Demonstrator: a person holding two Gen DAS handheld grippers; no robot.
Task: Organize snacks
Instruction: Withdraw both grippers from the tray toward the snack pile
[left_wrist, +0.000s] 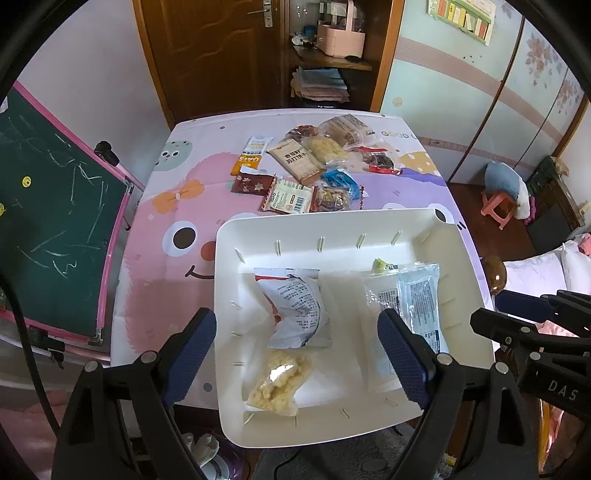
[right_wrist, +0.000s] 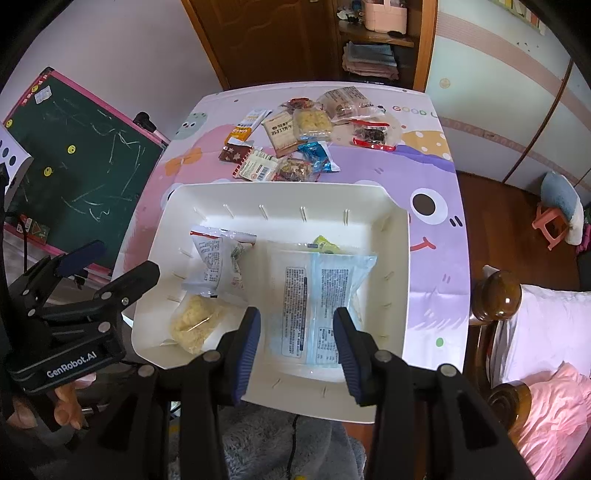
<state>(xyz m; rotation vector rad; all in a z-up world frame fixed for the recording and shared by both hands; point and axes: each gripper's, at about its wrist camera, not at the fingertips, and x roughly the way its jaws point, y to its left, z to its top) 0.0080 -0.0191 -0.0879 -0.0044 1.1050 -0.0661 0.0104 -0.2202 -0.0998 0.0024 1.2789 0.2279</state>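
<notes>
Left wrist and right wrist views, both grippers poised above a white tray (left_wrist: 236, 258) on a cartoon-printed tablecloth (left_wrist: 162, 229), read from left to right. At far left a green chalkboard (left_wrist: 55, 221) leans beside the table. The left gripper (left_wrist: 297, 354) hangs over the tray's near-left part, its jaws spread wide and empty; between them lie a white printed packet (left_wrist: 299, 310) and, nearer the rim, a clear bag of pale puffed pieces (left_wrist: 277, 380). Further right a flat pale-blue packet (right_wrist: 317, 295) lies in the tray's right half, with a small green-yellow item (right_wrist: 324, 244) showing at its far edge. The right gripper (right_wrist: 297, 347) hovers above this blue packet, jaws at a moderate gap with nothing between the pads; whether the tips touch the film cannot be told. Beyond the tray's far rim the loose snacks (left_wrist: 314, 166) remain in a cluster: an orange oats bar (left_wrist: 249, 155), a tan cracker pack (left_wrist: 297, 160), a blue wrapper (left_wrist: 340, 181) and others. Judged step: fetching the next snack from that cluster. To do it well, either hand should lift clear of the tray wall, reach over the far rim, take one packet by its sealed edge rather than crush the contents, and lay it flat in bare tray floor at centre, not on top of the packets already placed
</notes>
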